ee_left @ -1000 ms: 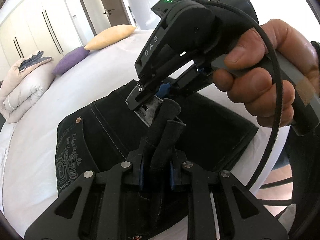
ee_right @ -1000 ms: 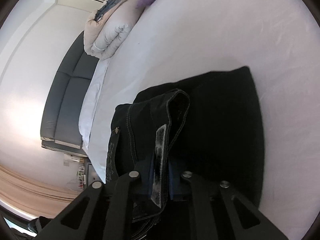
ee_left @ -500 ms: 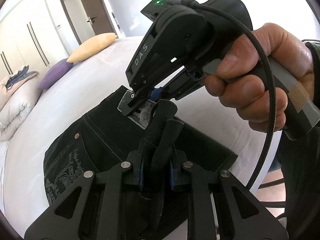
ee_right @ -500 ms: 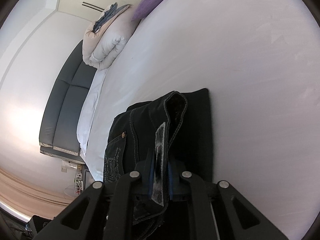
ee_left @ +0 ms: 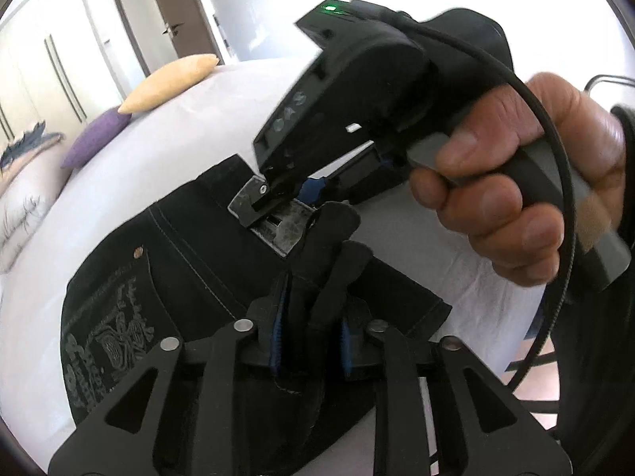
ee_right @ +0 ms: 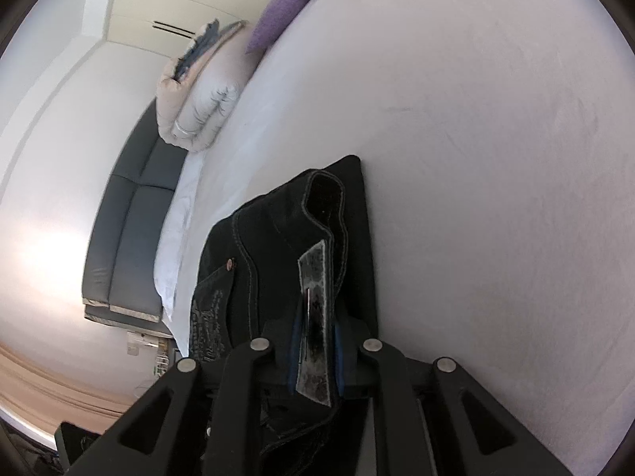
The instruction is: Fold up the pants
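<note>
Black jeans [ee_left: 190,277] lie partly folded on the white bed [ee_left: 158,158], back pocket with pale embroidery at the left. My left gripper [ee_left: 311,341] is shut on a bunched edge of the jeans. My right gripper [ee_left: 285,206], held in a hand, is just beyond it and shut on the waistband with its leather patch. In the right wrist view the right gripper [ee_right: 315,341] clamps that patch, and the jeans [ee_right: 270,246] hang down toward the white bed [ee_right: 496,158].
A purple pillow [ee_left: 95,139] and a yellow pillow [ee_left: 170,81] lie at the bed's far end. A folded duvet [ee_right: 206,95] sits at the corner. A grey sofa [ee_right: 131,218] stands beside the bed. A door [ee_left: 170,12] is behind.
Both grippers have kept their hold on the jeans and moved them along the bed toward the near edge. The visible spread of the jeans in the right wrist view has narrowed.
</note>
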The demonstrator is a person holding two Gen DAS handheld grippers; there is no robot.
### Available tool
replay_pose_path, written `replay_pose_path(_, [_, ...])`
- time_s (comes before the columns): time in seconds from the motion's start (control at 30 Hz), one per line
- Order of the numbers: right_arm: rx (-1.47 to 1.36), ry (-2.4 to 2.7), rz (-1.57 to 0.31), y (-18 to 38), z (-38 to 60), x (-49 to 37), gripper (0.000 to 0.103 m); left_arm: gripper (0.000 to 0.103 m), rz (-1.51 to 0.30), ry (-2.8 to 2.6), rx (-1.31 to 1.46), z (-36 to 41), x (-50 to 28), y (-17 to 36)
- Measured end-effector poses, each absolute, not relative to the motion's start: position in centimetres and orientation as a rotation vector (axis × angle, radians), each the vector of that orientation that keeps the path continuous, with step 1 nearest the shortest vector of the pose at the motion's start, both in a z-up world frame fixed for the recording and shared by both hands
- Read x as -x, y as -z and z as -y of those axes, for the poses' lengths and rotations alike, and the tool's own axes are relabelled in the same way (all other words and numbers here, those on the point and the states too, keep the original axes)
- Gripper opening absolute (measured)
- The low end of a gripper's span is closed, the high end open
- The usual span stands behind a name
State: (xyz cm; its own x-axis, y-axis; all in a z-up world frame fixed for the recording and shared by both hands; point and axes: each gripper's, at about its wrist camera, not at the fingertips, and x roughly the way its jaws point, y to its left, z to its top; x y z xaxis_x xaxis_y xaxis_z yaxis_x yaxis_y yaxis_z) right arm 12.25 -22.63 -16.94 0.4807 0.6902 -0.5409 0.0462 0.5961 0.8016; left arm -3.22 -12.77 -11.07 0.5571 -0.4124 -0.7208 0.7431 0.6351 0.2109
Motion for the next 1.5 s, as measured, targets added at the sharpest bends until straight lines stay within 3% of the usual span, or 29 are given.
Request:
replay_pose_path(0.07, [-0.872, -0.464, -0.999, 16.8, 22.7, -11.9, 0.019, 0.031, -0.714, 0.757, -0.485, 11.3, 3.3, 10.3])
replay_pose_path(0.13, [-0.877, -0.456, -0.993, 16.5, 22.9, -11.2, 0.025, 0.061, -0.742, 0.794, -0.393, 9.1, 3.3, 9.2])
replay_pose_path(0.2, [-0.877, -0.434, -0.985, 16.0, 23.2, -10.3, 0.029, 0.073, -0.726, 0.802, -0.312, 6.6, 4.0, 7.7])
replay_pose_path(0.23, [-0.877, -0.417, -0.977, 15.6, 23.5, -9.6, 0.031, 0.073, -0.722, 0.81, -0.281, 5.3, 4.1, 7.1])
replay_pose_path(0.3, [-0.866, -0.365, -0.962, 14.8, 24.0, -8.1, 0.035, 0.073, -0.719, 0.807, -0.23, 2.8, 3.6, 6.1])
replay_pose_path(0.37, [-0.861, -0.356, -0.947, 13.8, 24.0, -7.2, 0.032, 0.073, -0.706, 0.78, -0.184, 0.5, 2.5, 5.1])
replay_pose_path(0.43, [-0.831, -0.382, -0.931, 12.4, 23.2, -6.6, 0.015, 0.073, -0.702, 0.724, -0.158, -1.7, 0.3, 4.4])
replay_pose_path(0.47, [-0.8, -0.394, -0.935, 11.8, 22.5, -6.5, 0.012, 0.073, -0.708, 0.691, -0.146, -2.7, -1.1, 4.3])
replay_pose_path(0.5, [-0.771, -0.417, -0.943, 11.3, 21.5, -6.5, 0.01, 0.064, -0.727, 0.662, -0.133, -3.6, -2.7, 4.3])
replay_pose_path(0.53, [-0.749, -0.437, -0.95, 11.0, 20.7, -6.5, 0.009, 0.049, -0.761, 0.633, -0.119, -4.3, -4.6, 4.5])
replay_pose_path(0.6, [-0.697, -0.443, -0.987, 11.2, 19.0, -6.8, 0.008, 0.032, -0.835, 0.58, -0.106, -5.2, -8.1, 5.1])
replay_pose_path(0.7, [-0.663, -0.371, -1.053, 13.0, 18.3, -6.8, 0.0, 0.03, -0.899, 0.51, -0.134, -5.7, -12.1, 6.6])
replay_pose_path(0.8, [-0.707, -0.354, -1.032, 13.8, 19.0, -5.8, 0.0, 0.027, -0.946, 0.495, -0.174, -5.9, -13.5, 8.5])
replay_pose_path(1.5, [-0.682, -0.282, -0.963, 12.9, 17.5, -0.9, 0.0, 0.027, -0.916, 0.453, -0.247, -7.5, -8.6, 10.7])
